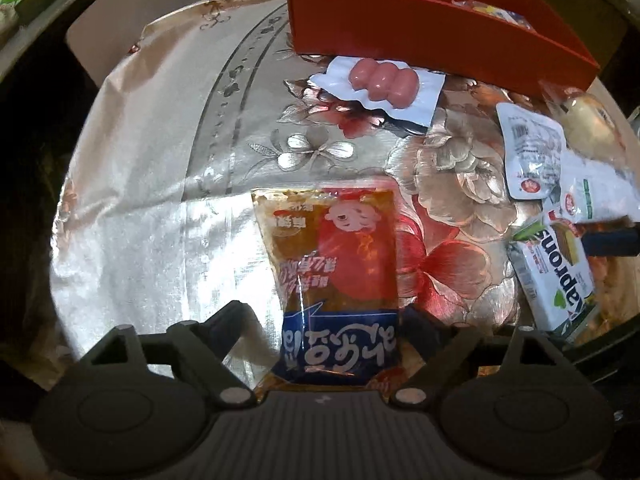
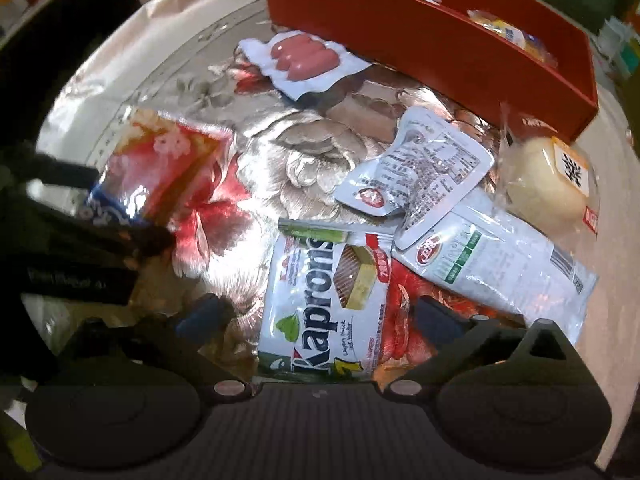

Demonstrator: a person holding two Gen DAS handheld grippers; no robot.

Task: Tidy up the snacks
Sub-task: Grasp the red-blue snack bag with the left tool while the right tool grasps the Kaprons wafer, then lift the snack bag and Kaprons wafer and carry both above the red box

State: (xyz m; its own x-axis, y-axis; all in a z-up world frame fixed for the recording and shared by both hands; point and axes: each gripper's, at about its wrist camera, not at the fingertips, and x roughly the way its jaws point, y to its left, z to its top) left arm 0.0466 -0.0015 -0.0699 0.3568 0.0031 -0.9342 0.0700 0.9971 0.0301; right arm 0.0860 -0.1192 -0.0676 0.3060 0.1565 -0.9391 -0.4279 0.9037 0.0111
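Nearest my left gripper (image 1: 324,320), well short of the red box (image 1: 440,36), lies the orange-and-blue sauce packet (image 1: 332,276), flat on the flowered worktop (image 1: 160,152). Its blue end sits between the two fingers, and both stand clear of it, so this gripper is open around the packet without pressing on it.

My right gripper (image 2: 320,312) is just as open, fingers spread wide on either side of the Kaprons wafer pack (image 2: 324,312), which also lies flat, on the near side of the red box (image 2: 440,48). I see no pad touching the wrapper.

Closer to the box from the wafers, a white sachet (image 2: 424,172) rests partly on a longer white packet (image 2: 500,264), and a pale bun in clear wrap (image 2: 548,184) sits just beside the box's near wall. Right against that wall, on the left end, is the sausage pack (image 2: 304,60), three pink sausages on a white backing. Inside the box a couple of yellow-wrapped snacks are already stowed; I can't make out what they are.

I judge the step in hand to be two pickups at once, sauce packet on the left and wafers on the right, with most of the sorting not yet done. Next I would need to lower each gripper until the fingers reach the worktop, then close across the width of each pack. Both wrappers are thin and slick, so a shallow pinch could slide off or only crease the film.
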